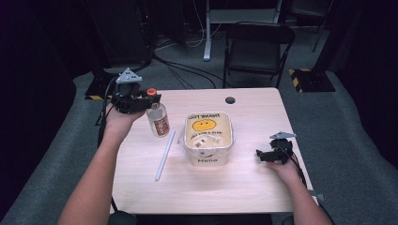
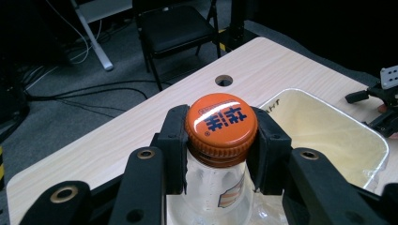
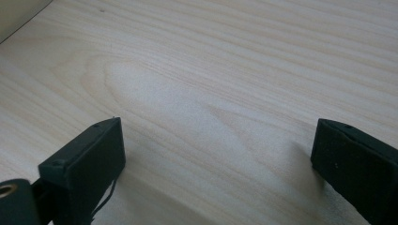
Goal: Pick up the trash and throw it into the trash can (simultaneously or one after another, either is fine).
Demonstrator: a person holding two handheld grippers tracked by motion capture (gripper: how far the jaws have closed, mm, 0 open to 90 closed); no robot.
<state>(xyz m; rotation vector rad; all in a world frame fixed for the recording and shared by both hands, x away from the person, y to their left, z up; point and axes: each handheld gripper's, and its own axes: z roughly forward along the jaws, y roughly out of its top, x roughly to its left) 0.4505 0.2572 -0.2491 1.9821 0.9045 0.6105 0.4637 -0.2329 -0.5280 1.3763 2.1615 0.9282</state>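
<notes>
A clear glass bottle (image 1: pixel 158 120) with an orange cap (image 2: pixel 221 124) and a red-brown label hangs tilted over the table's left side. My left gripper (image 1: pixel 146 97) is shut on its neck just under the cap, one pad on each side, as the left gripper view shows. My right gripper (image 1: pixel 263 155) rests low at the table's right side, open, its jaws wide apart over bare wood with nothing between them. A white bin (image 1: pixel 229 140) with a yellow smiley inside stands in the middle of the table.
A white straw-like tube (image 1: pixel 165 155) lies on the table between the bottle and the bin. A round cable hole (image 1: pixel 230 100) sits near the far edge. A black folding chair (image 1: pixel 259 47) stands behind the table.
</notes>
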